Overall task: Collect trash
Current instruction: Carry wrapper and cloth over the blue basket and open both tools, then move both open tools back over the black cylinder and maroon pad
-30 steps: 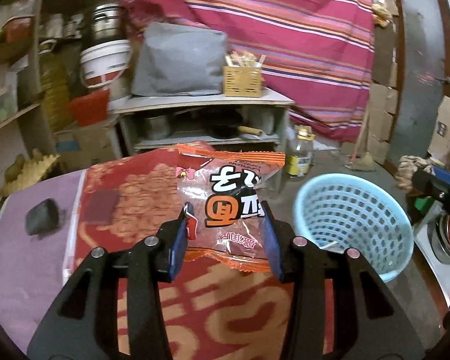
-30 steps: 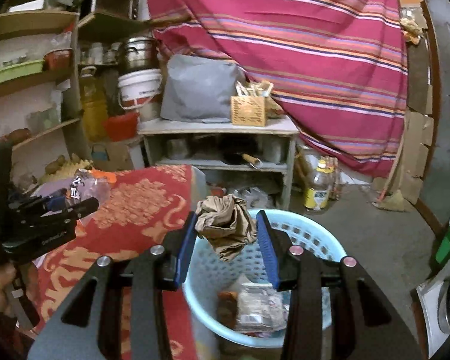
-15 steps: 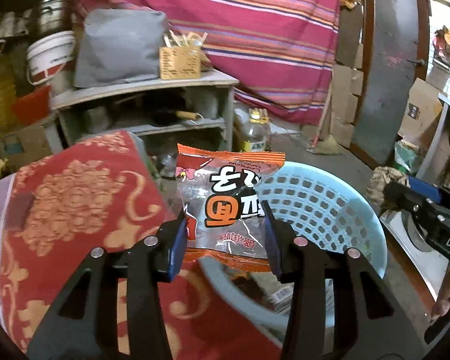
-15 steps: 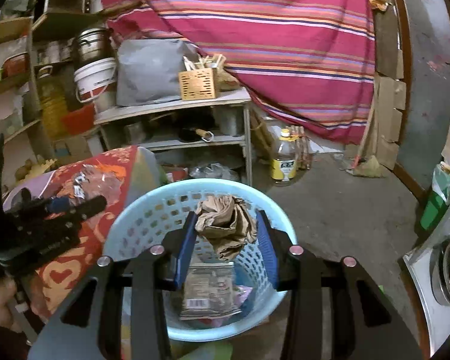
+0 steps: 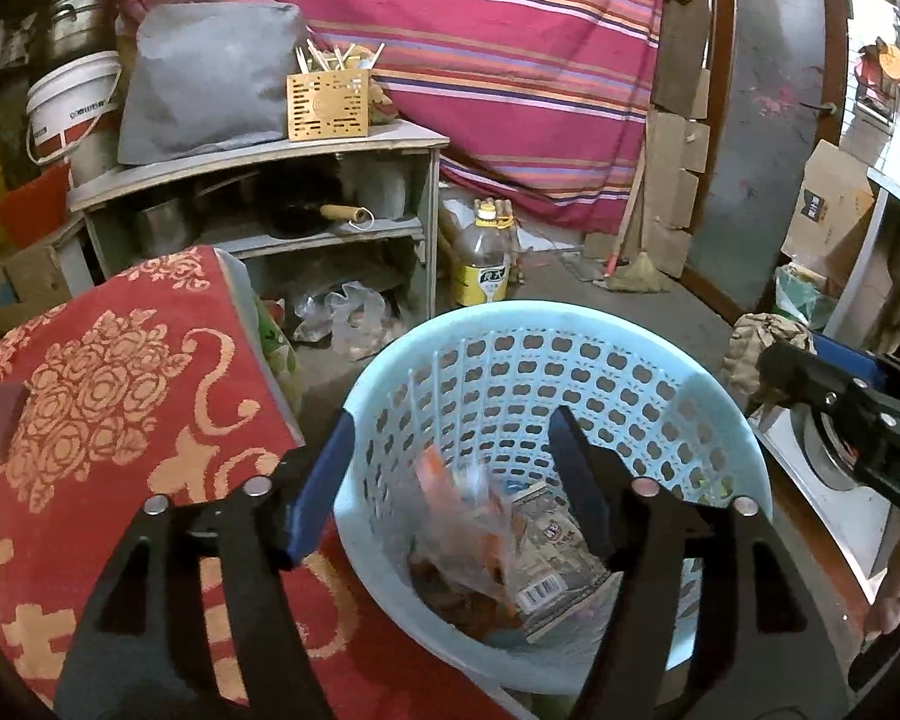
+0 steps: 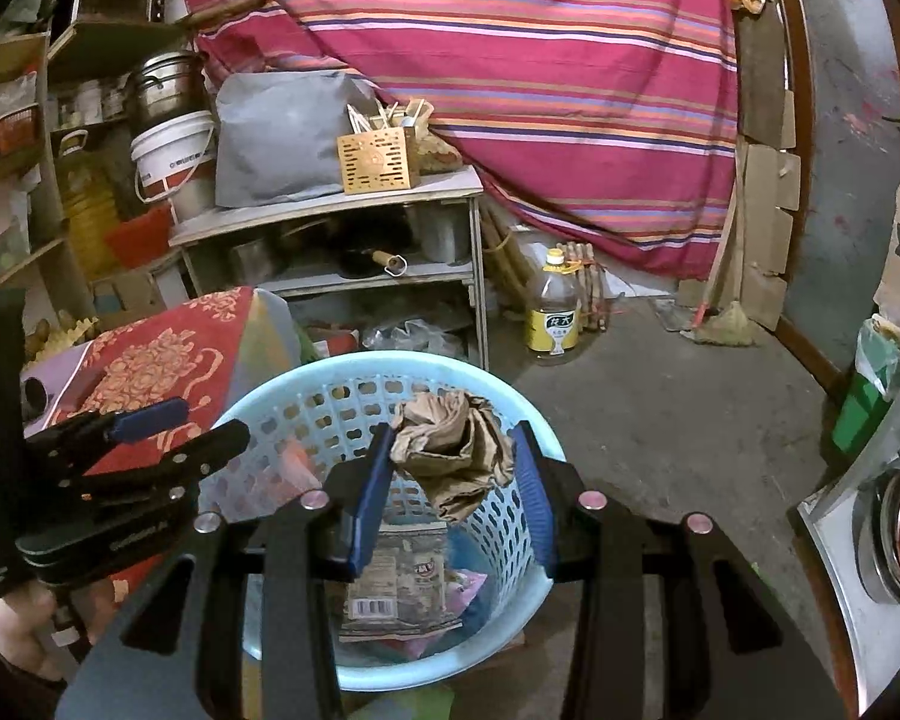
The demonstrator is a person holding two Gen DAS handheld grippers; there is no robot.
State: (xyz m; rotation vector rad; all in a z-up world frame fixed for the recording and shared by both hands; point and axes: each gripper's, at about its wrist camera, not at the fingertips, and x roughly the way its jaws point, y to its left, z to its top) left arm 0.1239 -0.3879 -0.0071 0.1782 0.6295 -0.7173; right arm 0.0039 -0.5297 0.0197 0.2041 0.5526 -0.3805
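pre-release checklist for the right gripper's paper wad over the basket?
1. Left gripper has just been opening, jaws apart, nothing between them: ok.
2. Orange snack wrapper blurred inside the blue basket: ok.
3. Right gripper shut on the crumpled brown paper: ok.
4. Paper sits above the basket opening: ok.
5. Room left in the basket: ok.
6. Left gripper clear of the paper's drop path: cannot tell.

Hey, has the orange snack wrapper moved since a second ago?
Yes. The left gripper has just been opening and is empty; the snack wrapper, blurred, has dropped into the blue basket.
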